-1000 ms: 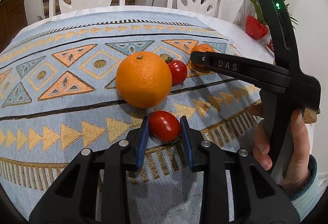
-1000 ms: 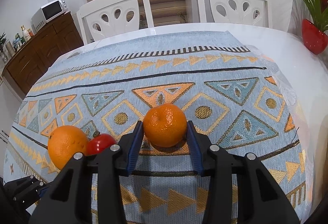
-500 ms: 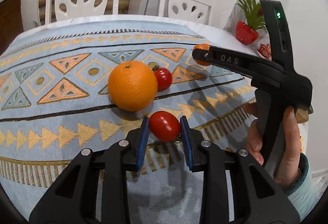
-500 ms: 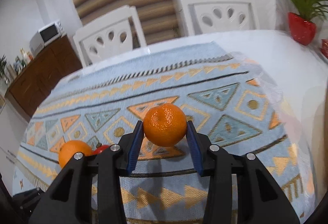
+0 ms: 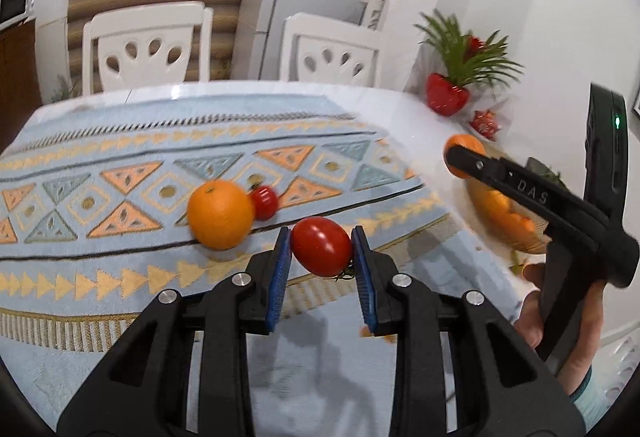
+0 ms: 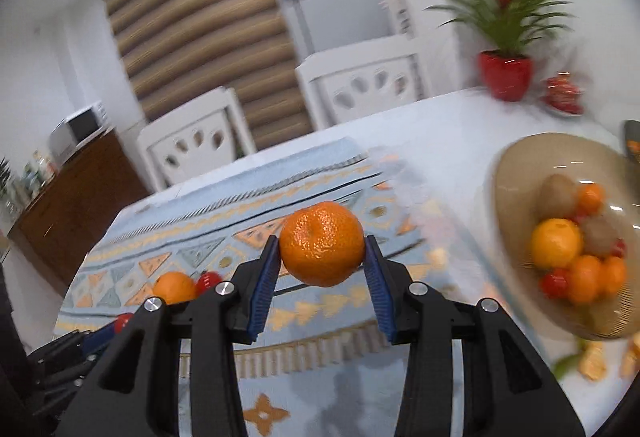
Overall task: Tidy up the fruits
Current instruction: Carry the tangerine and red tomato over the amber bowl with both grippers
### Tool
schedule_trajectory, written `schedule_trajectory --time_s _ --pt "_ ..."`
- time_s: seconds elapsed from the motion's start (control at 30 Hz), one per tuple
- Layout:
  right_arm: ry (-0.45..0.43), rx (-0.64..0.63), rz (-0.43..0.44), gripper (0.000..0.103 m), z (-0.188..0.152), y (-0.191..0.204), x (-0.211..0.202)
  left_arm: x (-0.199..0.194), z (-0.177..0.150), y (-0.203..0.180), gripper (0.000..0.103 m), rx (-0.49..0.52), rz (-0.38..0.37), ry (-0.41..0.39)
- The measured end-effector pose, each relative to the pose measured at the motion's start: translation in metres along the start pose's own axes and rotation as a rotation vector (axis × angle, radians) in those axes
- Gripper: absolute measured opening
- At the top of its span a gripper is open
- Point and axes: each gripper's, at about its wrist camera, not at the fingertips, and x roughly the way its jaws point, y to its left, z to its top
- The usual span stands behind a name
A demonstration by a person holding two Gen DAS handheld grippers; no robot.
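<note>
Two white chairs (image 5: 148, 45) beyond the jaws, red plant pot (image 6: 506, 75) right, microwave (image 6: 82, 125) far left.

Two claws (image 5: 321, 248) (image 6: 321, 245), one gripping a tomato (image 5: 322, 246), one a mandarin (image 6: 322, 243). One orange (image 5: 221, 214) and one tomato (image 5: 264, 201) on the cloth. One bowl (image 6: 520, 165). Two chairs (image 5: 148, 47) (image 5: 332, 55).

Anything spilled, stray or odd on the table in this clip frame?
Yes: loose orange pieces and a green scrap lie on the white table just outside the fruit bowl, near its front rim, like peel or leftovers. Blur hides what they are.
</note>
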Motion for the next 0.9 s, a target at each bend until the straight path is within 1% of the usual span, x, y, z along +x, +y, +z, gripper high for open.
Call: schedule_trajectory --time_s 0.13,0.2,0.27,0.37,0.47,0.6,0.67,0.8,0.9 --pt "-0.039 0.059 0.005 0.041 0.010 -0.025 -0.035 -0.013 0.015 -0.034 0.030 0.051 -0.023 -0.040" --pt "-0.081 0.081 -0.013 0.041 0.016 -0.038 -0.056 -0.018 0.023 -0.049 0.030 0.070 -0.042 -0.053" --pt "-0.135 0.113 -0.034 0.042 0.023 -0.055 -0.081 -0.020 0.033 -0.069 0.030 0.089 -0.075 -0.064" --pt "-0.192 0.154 -0.056 0.041 0.032 -0.082 -0.111 -0.021 0.047 -0.105 0.030 0.129 -0.134 -0.078" --pt "-0.229 0.182 -0.091 0.042 0.038 -0.110 -0.136 -0.018 0.056 -0.142 0.030 0.167 -0.193 -0.082" --pt "-0.264 0.236 -0.151 0.042 0.045 -0.153 -0.164 -0.002 0.067 -0.191 0.030 0.201 -0.288 -0.052" --pt "-0.273 0.262 -0.173 0.042 0.044 -0.172 -0.172 0.007 0.068 -0.209 0.030 0.212 -0.319 -0.033" --pt "-0.252 0.321 -0.203 0.042 0.043 -0.208 -0.171 0.030 0.068 -0.243 0.030 0.229 -0.370 0.016" --pt "-0.224 0.362 -0.216 0.042 0.035 -0.229 -0.164 0.049 0.066 -0.253 0.030 0.221 -0.387 0.060"
